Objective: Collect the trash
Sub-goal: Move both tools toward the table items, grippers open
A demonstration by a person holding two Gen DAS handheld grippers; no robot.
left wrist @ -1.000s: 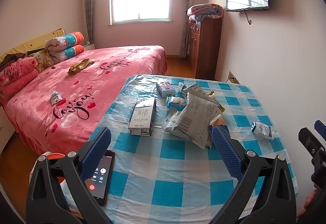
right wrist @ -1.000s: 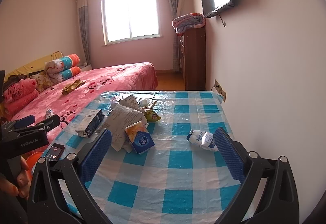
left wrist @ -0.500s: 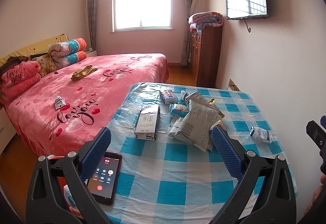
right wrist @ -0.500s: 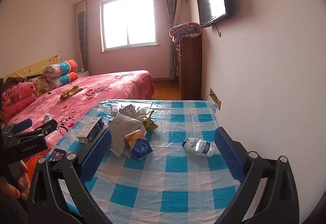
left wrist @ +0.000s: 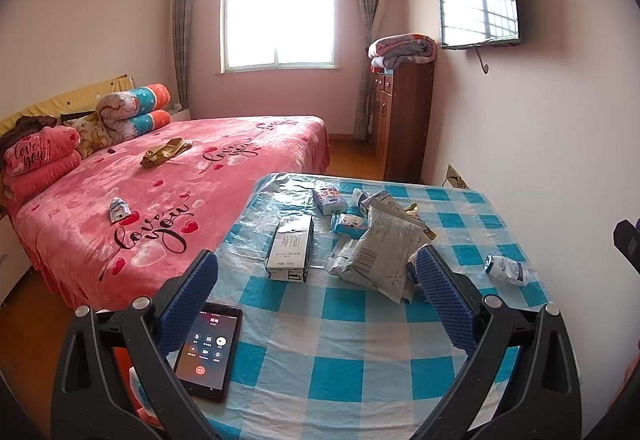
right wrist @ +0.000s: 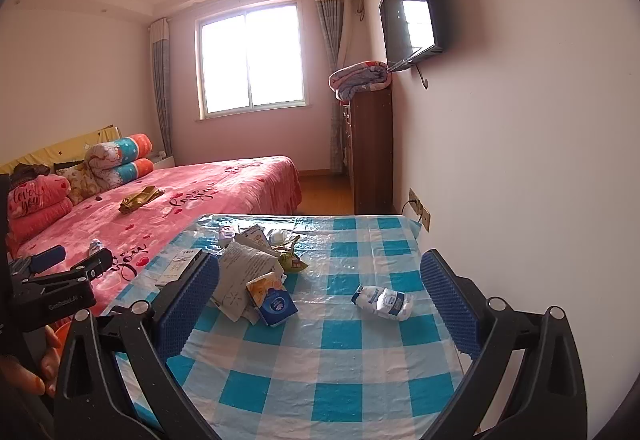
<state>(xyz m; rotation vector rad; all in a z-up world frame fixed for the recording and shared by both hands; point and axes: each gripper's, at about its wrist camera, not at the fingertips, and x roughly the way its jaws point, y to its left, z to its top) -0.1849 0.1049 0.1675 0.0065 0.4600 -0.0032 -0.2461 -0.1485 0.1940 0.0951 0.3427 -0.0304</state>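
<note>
Trash (left wrist: pixel 384 248) is lying piled at the far middle of the checked table (left wrist: pixel 340 360); the left gripper (left wrist: pixel 316 304) and right gripper (right wrist: pixel 320 304) are hovering wide open, empty, over bare near cloth.

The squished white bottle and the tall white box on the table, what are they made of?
The crushed bottle looks like thin soft plastic: it is dented and crumpled, with a printed label. The white box lying flat looks like coated cardboard, a drink carton perhaps: sharp folded edges, smooth printed faces. Neither is certain from looks alone.
</note>
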